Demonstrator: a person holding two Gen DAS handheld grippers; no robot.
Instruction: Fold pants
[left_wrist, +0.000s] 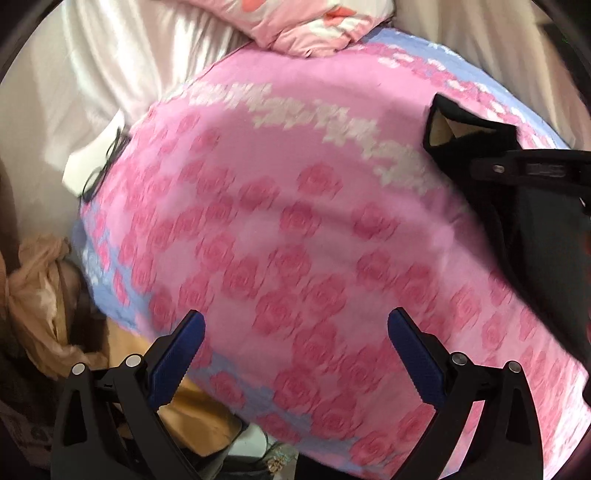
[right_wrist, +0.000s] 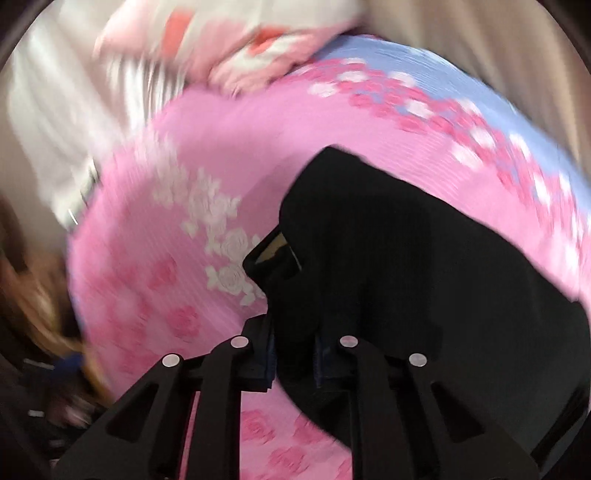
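One pair of black fabric pants (right_wrist: 388, 266) lies bunched on the right side of a pink rose-patterned bedspread with a pale blue border (left_wrist: 280, 229), one corner turned back to show tan lining. The right gripper (right_wrist: 293, 363) is pinched on a fold of the pants. The left gripper (left_wrist: 295, 354) hangs above the bedspread, blue-padded fingers (left_wrist: 173, 363) spread wide, holding nothing; a pink-and-white pillow (left_wrist: 314, 26) sits at the far edge.

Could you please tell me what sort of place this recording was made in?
Most likely a bedroom: the black pants, gripped by the right gripper, lie on a bed under a pink rose-print bedspread, with a pink pillow at its far end and pale curtains behind.
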